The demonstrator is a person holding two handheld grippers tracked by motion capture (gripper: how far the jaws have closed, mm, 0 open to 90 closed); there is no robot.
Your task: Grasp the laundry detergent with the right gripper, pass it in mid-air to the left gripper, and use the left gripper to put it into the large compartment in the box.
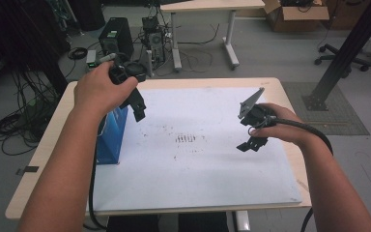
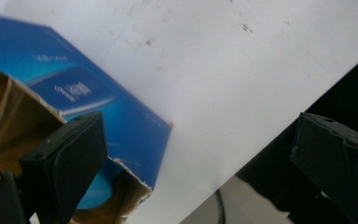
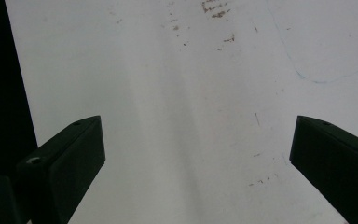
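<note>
- The blue cardboard box point(image 1: 112, 137) with a torn brown open top stands on the left part of the worktop, just under the left hand.
- The left gripper point(image 1: 136, 107) hangs above the box, near its top right corner. Its jaws are spread wide with nothing between them.
- In the left gripper view the box point(image 2: 98, 116) lies below the left jaw, and its ripped brown flap point(image 2: 9, 121) shows at the left.
- The right gripper point(image 1: 252, 143) is held well apart from the box, over the right side of the white sheet. Its jaws are spread wide too, and it carries nothing.
- I think the job is only at its start: the left gripper is lining up to take the box, and no grip has been made yet.
- The next move would need the left gripper to drop lower, put one jaw on each side of a box wall or flap, and then squeeze. The torn flap looks soft, so it may bend.
- The big white sheet point(image 1: 207, 169) covers most of the pale wooden worktop point(image 1: 48, 145). It has small dark scuff marks point(image 1: 186, 139) near the middle.
- Past the worktop is a grey floor with a black computer case point(image 1: 117, 36), many black cables point(image 1: 14, 128), another pale table point(image 1: 207, 6), an open brown cardboard carton point(image 1: 294, 14) and a black office chair base point(image 1: 340, 60).
</note>
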